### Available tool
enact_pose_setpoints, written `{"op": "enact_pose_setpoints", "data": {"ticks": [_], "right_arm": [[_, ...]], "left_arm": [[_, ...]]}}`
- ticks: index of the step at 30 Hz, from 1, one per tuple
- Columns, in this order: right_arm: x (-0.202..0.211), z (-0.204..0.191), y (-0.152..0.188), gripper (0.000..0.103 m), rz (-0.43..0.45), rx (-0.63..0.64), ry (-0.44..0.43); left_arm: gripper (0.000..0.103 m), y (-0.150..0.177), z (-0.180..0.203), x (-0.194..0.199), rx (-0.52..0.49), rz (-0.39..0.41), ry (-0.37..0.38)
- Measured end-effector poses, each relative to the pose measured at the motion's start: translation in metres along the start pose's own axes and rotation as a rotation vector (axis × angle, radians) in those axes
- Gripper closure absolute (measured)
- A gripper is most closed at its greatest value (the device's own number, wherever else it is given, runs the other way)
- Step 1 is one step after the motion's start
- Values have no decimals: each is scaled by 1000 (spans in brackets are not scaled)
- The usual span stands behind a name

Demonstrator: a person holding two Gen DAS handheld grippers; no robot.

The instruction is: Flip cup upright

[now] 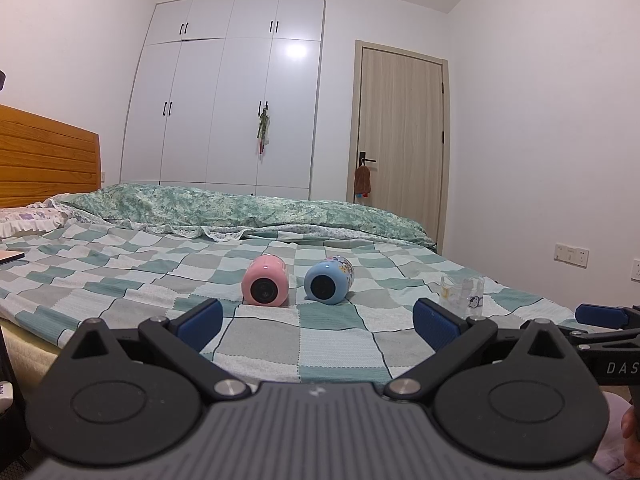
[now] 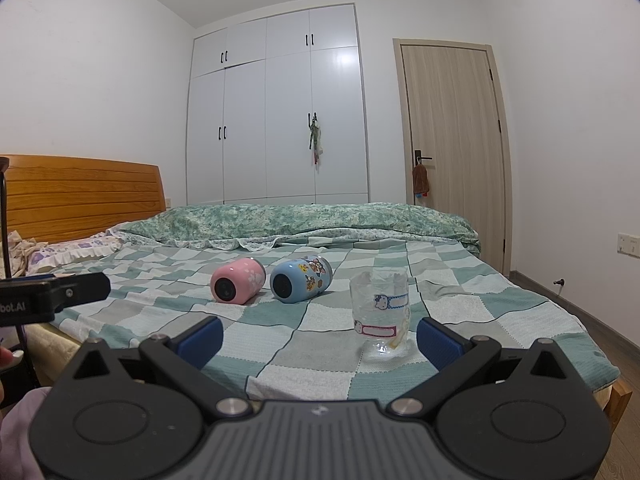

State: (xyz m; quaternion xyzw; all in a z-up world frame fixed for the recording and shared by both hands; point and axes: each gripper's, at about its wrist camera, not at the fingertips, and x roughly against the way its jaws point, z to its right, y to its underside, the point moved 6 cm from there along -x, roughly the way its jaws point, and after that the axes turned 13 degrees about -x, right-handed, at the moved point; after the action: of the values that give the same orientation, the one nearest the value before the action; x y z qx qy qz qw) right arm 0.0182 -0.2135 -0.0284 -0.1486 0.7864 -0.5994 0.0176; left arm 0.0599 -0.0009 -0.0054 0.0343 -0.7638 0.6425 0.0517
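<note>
2 cups on their sides on the bed, both grippers held back with nothing in them

the pink cup (image 1: 265, 285) and the blue cup (image 1: 329, 281) lie side by side on the checked bedspread (image 1: 340, 344), near each other but apart, each with its long axis running away from the cameras and a dark round end facing them; which end that is i cannot tell. the left gripper (image 1: 318, 320) has its jaws spread wide and looks straight at the gap between the 2, so it seems the nearer one; a grasp across a barrel looks needed. the right gripper (image 2: 320, 338) is also wide and empty, with the clear cup (image 2: 380, 314) standing upright just beside its right finger (image 2: 438, 344). pink has white flowers, blue has cartoon stickers
</note>
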Motion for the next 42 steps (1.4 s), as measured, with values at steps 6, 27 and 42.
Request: {"op": "enact_pose_setpoints", "data": {"ticks": [6,27,42], "right_arm": [[0,0,0,0,0,0,0],[-19,-3,-7,0,-5,9,-17],[-161,-26,-55,0,-58,60,23]], "left_arm": [[0,0,0,0,1,1,1],[0,-16,-2,-17,-23,-9,14],[0,-80,-32,-178,-195,-216,144]]}}
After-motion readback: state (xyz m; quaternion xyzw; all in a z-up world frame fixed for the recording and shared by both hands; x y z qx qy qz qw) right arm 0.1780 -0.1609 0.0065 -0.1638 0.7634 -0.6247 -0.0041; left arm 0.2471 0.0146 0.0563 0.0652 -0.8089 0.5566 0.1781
